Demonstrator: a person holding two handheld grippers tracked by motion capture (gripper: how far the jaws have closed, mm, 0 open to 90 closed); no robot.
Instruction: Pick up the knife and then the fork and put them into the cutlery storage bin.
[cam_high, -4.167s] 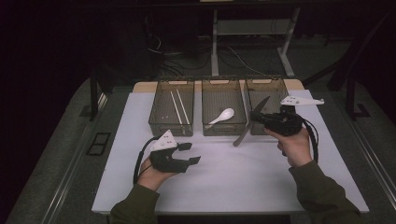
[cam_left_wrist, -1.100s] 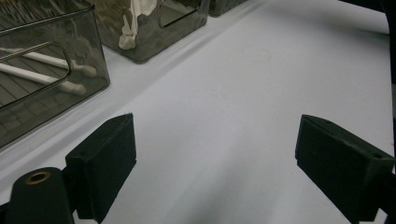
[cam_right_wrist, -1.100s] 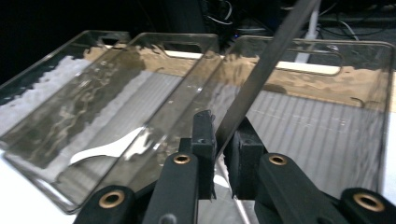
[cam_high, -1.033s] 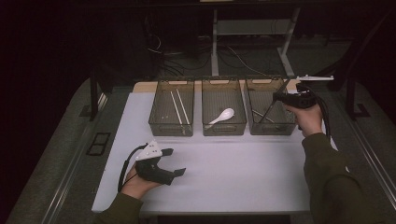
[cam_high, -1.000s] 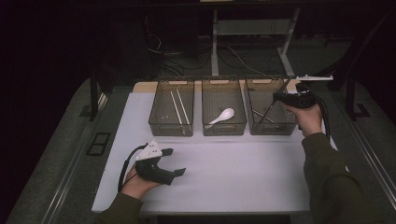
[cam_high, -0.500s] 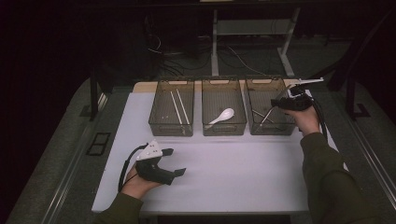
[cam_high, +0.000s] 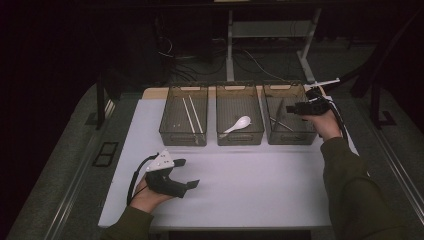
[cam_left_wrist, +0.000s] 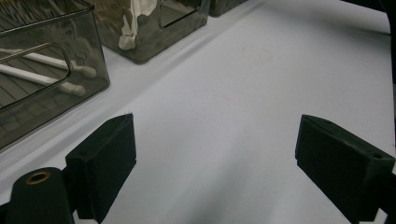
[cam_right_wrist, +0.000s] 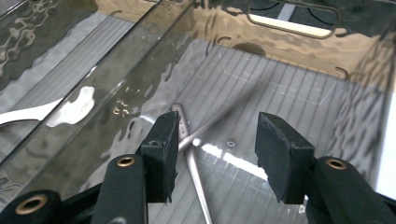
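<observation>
1. A white table (cam_high: 250, 180) holds three clear, smoke-tinted bins in a row at its far side, seen from above.
2. The left bin (cam_high: 183, 115) holds two white chopsticks (cam_high: 192, 114). The middle bin (cam_high: 240, 114) holds a white spoon (cam_high: 237, 125).
3. The right bin (cam_high: 290, 114) holds metal tongs (cam_high: 280, 122), lying on its ribbed floor.
4. The right gripper (cam_high: 299, 108) is held over the right bin, pointing into it from the bin's right side.
5. In the right gripper view, its jaws have just been opening and now stand partly apart above the tongs (cam_right_wrist: 189, 149). Nothing is pinched between the pads; the tongs are released, resting on the floor of the bin (cam_right_wrist: 289, 93), one arm crossing the other, just below the left pad.
6. The left gripper (cam_high: 187, 175) rests low over the near left part of the table, well apart from the bins, in the person's left hand (cam_high: 147, 192).
7. In the left gripper view, its jaws are spread wide over the bare table (cam_left_wrist: 243, 102) with nothing between them; the left bin (cam_left_wrist: 46, 70) and middle bin (cam_left_wrist: 149, 28) show ahead.
</observation>
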